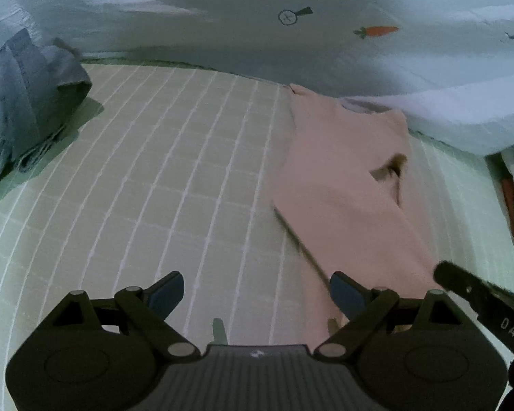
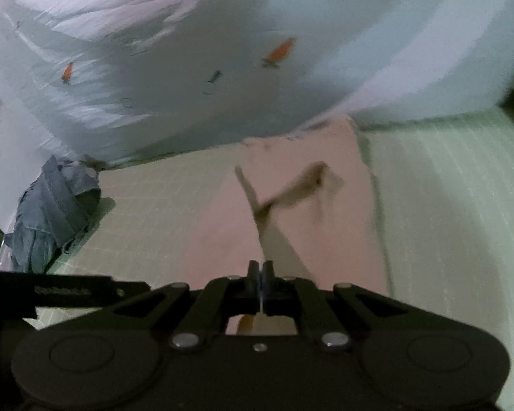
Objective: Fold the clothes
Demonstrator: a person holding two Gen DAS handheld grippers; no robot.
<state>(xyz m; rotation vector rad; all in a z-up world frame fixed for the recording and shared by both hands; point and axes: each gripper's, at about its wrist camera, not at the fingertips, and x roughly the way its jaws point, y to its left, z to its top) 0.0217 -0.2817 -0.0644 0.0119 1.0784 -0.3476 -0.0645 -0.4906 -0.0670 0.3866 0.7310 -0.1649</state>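
A pink garment (image 1: 346, 178) lies lengthwise on the green checked sheet (image 1: 154, 178), right of centre in the left wrist view. My left gripper (image 1: 257, 291) hangs open above the sheet, nothing between its fingers; its right finger (image 1: 346, 294) is over the garment's near edge. In the right wrist view my right gripper (image 2: 260, 272) is shut on the pink garment (image 2: 311, 212). A raised fold runs from the cloth up into the closed fingers, and a bit of cloth shows behind them. The view is blurred. The right gripper's body (image 1: 469, 291) shows at the right edge of the left wrist view.
A crumpled pile of blue denim (image 1: 27, 102) (image 2: 54, 212) lies at the left on the sheet. A white quilt with carrot prints (image 1: 291, 34) (image 2: 222, 51) is heaped along the far side, overlapping the garment's far end. Bare sheet (image 2: 445, 205) spreads to the right.
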